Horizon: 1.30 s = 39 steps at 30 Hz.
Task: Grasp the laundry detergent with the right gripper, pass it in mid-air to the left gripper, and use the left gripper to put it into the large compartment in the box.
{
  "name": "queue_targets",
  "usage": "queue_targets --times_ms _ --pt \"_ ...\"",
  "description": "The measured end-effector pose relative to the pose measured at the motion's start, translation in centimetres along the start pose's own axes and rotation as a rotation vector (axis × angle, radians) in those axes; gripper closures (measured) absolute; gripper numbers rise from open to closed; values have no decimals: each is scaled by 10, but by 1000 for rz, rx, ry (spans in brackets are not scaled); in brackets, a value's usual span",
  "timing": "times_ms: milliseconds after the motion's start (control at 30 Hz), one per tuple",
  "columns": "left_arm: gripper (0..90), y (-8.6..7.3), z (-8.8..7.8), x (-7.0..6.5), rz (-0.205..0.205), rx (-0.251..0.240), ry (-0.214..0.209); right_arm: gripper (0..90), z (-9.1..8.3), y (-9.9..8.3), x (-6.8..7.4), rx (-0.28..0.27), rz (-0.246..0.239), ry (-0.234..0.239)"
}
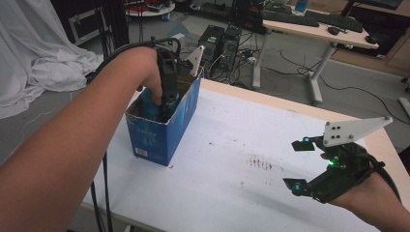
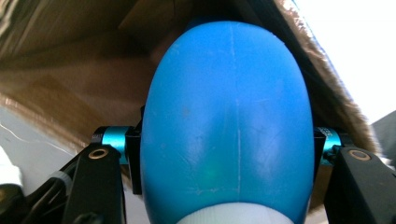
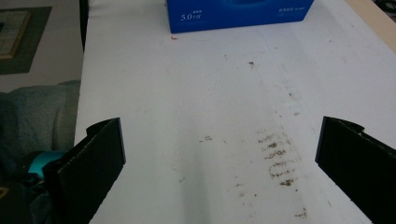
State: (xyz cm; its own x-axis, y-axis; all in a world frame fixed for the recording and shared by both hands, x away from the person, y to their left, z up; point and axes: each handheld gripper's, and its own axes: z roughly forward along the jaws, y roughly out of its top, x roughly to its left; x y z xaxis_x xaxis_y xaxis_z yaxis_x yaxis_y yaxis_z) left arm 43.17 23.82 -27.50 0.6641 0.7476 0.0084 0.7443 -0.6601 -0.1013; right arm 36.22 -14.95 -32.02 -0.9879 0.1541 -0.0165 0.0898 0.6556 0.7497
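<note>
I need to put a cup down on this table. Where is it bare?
The white table lies bare between the blue box and the right claw, stains aside. The box is crowded: the left claw reaches in, holding a blue egg-shaped thing.

Inside the blue box [image 1: 162, 126], its wall hides the left gripper's [image 1: 164, 108] tips and blue egg-shaped object [image 2: 226, 126].

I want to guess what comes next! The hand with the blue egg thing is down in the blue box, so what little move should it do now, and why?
Probably open the jaws and let go. The left gripper reaches down inside the blue box, with the blue egg-shaped thing clamped between its jaws and brown cardboard walls close around it. The right gripper hovers open over the table, away from the box.
</note>
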Motion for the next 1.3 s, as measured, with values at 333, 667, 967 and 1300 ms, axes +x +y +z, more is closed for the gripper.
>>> queue_targets --times_ms 333,667,967,1300 --pt "396 -1 18 0 103 3 3 7 1 0 -1 6 2 0" --pt "394 1 22 0 110 -11 -5 7 0 -1 0 1 4 -2" --pt "315 1 20 1 96 -15 -21 7 -4 -3 1 2 4 -5" --pt "265 -6 12 1 89 -34 -14 7 -4 -2 1 2 2 -5"
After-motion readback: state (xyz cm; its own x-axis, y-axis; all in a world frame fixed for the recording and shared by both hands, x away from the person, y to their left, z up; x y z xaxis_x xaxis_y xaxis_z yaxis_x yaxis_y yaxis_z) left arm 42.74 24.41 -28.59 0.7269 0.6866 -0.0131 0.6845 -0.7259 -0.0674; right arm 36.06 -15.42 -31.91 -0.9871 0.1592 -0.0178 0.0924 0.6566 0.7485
